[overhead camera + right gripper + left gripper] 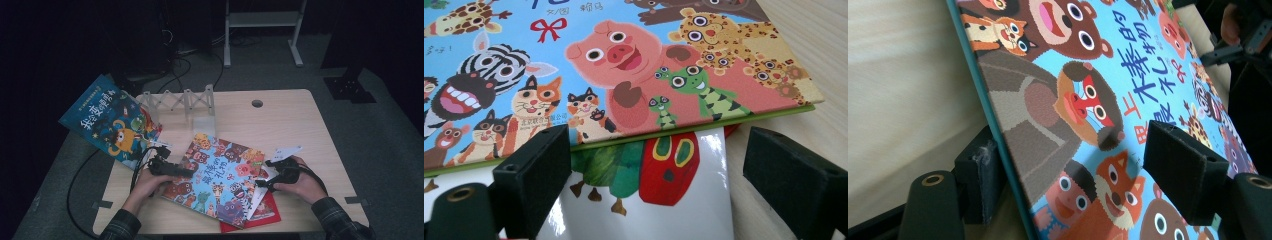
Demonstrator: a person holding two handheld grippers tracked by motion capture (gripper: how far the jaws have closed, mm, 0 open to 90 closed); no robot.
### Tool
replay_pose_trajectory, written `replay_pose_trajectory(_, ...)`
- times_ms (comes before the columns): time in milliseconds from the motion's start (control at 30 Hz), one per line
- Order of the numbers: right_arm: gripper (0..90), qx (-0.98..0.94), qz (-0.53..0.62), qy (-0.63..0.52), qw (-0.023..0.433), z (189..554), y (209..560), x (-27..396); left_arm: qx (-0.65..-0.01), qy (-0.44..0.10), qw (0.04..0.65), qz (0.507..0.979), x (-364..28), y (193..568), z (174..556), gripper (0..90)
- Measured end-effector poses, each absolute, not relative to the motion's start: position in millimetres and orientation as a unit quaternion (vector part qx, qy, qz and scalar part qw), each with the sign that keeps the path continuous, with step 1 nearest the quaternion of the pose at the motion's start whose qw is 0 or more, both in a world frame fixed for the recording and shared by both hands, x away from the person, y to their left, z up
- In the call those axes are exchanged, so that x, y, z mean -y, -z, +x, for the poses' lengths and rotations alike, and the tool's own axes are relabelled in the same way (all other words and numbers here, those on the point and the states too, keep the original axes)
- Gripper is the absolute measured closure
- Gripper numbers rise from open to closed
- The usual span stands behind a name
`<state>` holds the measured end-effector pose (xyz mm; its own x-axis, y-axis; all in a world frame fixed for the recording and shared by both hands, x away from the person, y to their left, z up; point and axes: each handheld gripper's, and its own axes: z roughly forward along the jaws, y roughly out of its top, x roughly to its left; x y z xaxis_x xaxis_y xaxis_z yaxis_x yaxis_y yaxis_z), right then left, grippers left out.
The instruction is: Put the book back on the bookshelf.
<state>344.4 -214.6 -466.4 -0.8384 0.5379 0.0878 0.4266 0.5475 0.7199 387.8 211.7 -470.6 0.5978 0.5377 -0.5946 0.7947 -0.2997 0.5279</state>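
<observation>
A picture book with cartoon animals on a blue cover (220, 175) lies slanted at the table's front centre, on top of a white book (260, 197) and a red one (265, 215). My left gripper (186, 171) is at its left edge. In the left gripper view the animal book (1088, 90) has its teal edge between the jaws of the left gripper (1068, 160), one jaw under it and one over the cover, with a gap. My right gripper (265, 175) stands open at the right edge. The right gripper (659, 175) has its wide jaws on either side of the white caterpillar book (644, 200), below the animal book (624, 60).
A dark blue picture book (107, 122) leans at the back left, overhanging the table edge, beside a clear zigzag book rack (182, 102). The light wooden table (280, 125) has a cable hole (257, 103) at the back. Cables trail off the left side.
</observation>
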Motion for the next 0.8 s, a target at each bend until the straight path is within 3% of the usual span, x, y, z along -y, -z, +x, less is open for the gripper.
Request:
replay_pose_trajectory(433, 10.6, -0.88, 0.27, -0.384, 0.076, 345.1, 465.2, 213.3, -0.422, 0.162, 0.406, 0.795, -211.7, 464.1, 384.9, 26.7)
replay_pose_trajectory(667, 10.6, -0.881, 0.268, -0.381, 0.078, 344.9, 464.5, 213.0, -0.413, 0.178, 0.416, 0.79, -206.8, 460.3, 382.7, 11.6)
replay_pose_trajectory(800, 10.6, -0.883, 0.265, -0.378, 0.082, 344.2, 463.6, 212.0, -0.402, 0.165, 0.405, 0.804, -203.4, 451.3, 381.5, 8.2)
